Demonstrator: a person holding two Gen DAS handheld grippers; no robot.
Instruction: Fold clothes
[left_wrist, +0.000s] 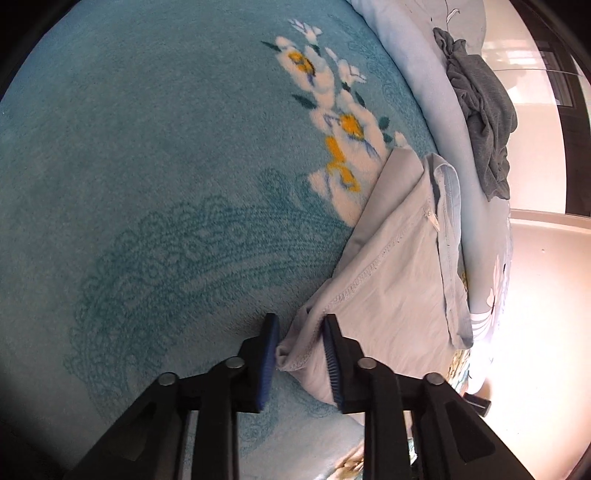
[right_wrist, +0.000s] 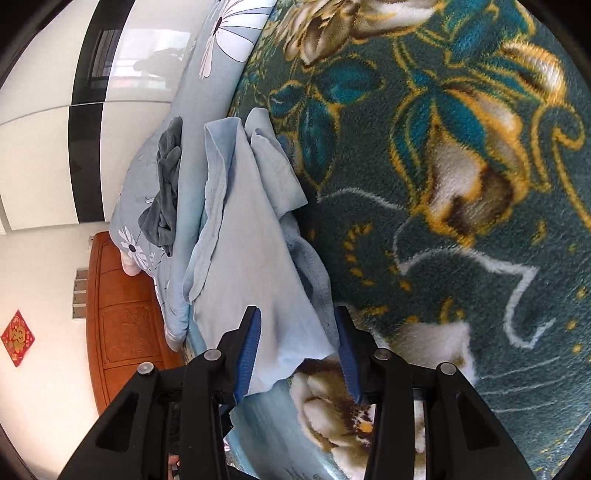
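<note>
On the bed, your pale blue garment (left_wrist: 391, 258) lies where the teal fleece blanket (left_wrist: 147, 166) meets the light blue floral quilt (left_wrist: 436, 122). It is thin, smooth woven cloth, matte, with overlock stitching showing along one seam and a small white tag near its far end. It looks already folded over: a long, narrow, layered panel with soft creases.

Left wrist view: its long axis runs from your left gripper (left_wrist: 301, 360) up and away to the right, along the quilt's edge. The near corner is bunched between the blue ribbed pads (left_wrist: 334, 365). The right pad touches the cloth; the left pad sits just beside the hem with a sliver of gap, so I can't call it a firm pinch.

Right wrist view: the same garment (right_wrist: 255, 236) runs away from your right gripper (right_wrist: 299, 354) up and slightly left, its far end splitting into two floppy flaps. It overlaps a plush dark green blanket (right_wrist: 461, 221) with gold, teal and white flowers, deep pile. The jaws stand apart with the near hem lying between them; cloth meets the left pad (right_wrist: 247, 354), the right pad is clear of it. Not clamped.

A crumpled grey garment (left_wrist: 480, 110), knit-looking, sits on the quilt beyond. A carved orange-brown wooden headboard (right_wrist: 122, 321) stands against the white wall.
</note>
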